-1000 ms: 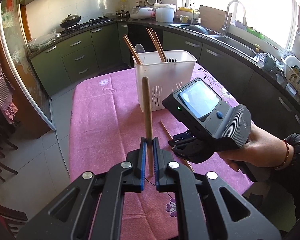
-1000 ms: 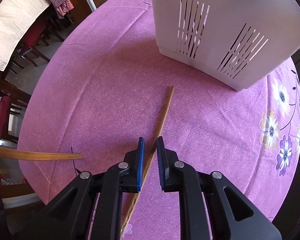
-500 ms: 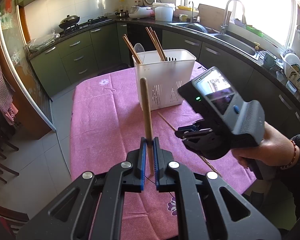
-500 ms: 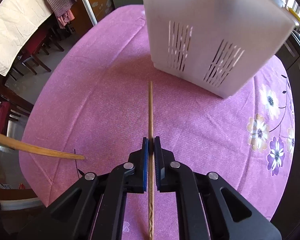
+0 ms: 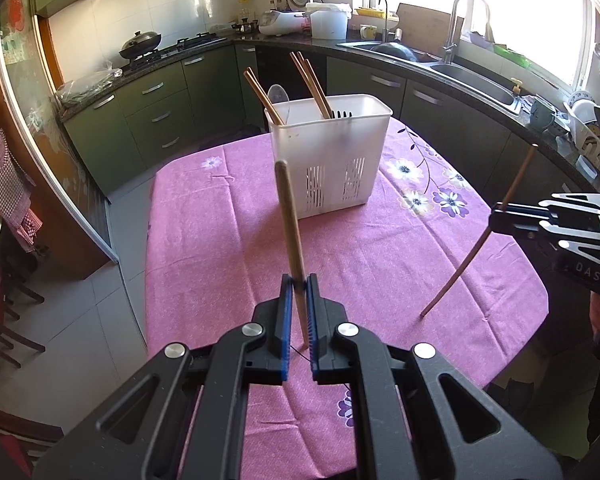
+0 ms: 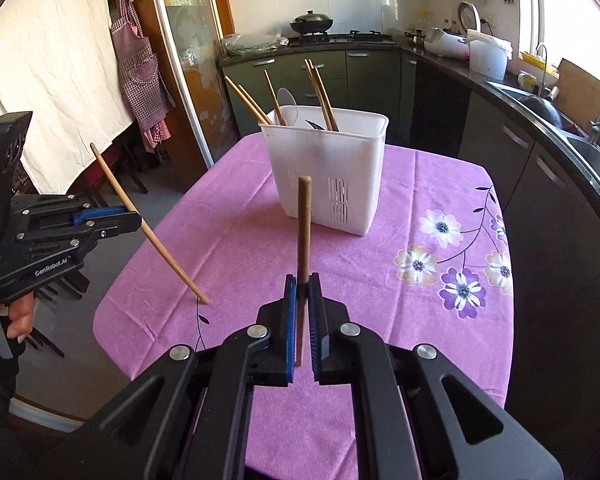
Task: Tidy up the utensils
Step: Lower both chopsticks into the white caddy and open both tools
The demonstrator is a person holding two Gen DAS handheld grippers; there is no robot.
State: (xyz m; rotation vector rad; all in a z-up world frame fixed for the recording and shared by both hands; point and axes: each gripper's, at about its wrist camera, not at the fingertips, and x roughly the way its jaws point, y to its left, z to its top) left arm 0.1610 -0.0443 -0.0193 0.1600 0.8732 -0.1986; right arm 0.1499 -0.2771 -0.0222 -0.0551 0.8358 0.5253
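The left gripper (image 5: 296,280) has its jaws closed tight on a wooden chopstick (image 5: 290,224). The stick pokes up toward 12 o'clock, leaning a little to the left. The right gripper (image 6: 302,278) also has its jaws shut on a second chopstick (image 6: 303,228), which stands almost straight up.

In the left wrist view, the right gripper sits at 3 o'clock, and its stick slants down so the low tip is close to the pink cloth (image 5: 220,240) on the worktop. It may be touching the cloth, but that is hard to tell.

The white basket (image 5: 328,160) stands on the cloth toward 12 o'clock, well apart from both grippers. More chopsticks (image 5: 310,82) lean inside it, along with a pale spoon (image 5: 278,94).

A hand (image 6: 18,318) grips the left tool's handle at 9 o'clock in the right wrist view.
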